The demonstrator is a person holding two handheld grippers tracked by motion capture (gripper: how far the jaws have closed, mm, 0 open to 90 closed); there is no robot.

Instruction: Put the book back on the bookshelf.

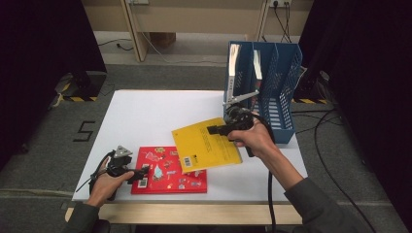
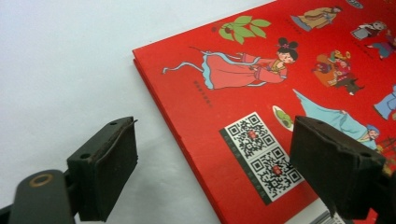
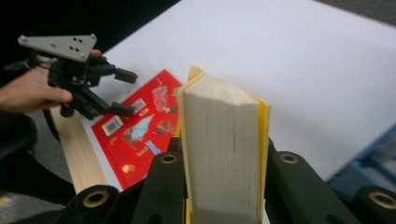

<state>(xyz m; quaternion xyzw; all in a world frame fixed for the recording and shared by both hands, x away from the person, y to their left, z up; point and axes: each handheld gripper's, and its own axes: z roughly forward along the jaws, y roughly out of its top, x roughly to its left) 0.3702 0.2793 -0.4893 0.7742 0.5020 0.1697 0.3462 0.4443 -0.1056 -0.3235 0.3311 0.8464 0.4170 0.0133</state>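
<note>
Yellow book (image 1: 206, 144) in raised right gripper (image 1: 217, 129)

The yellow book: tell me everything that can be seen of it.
The yellow book is a thick paperback with a plain yellow cover, faint print and a white barcode label near one corner. The right gripper is shut on it, jaws pressing both covers; the right gripper view shows its cream page block edge-on. It is held tilted above the white table, its low corner overlapping the red book in the high view; contact cannot be told.
</note>
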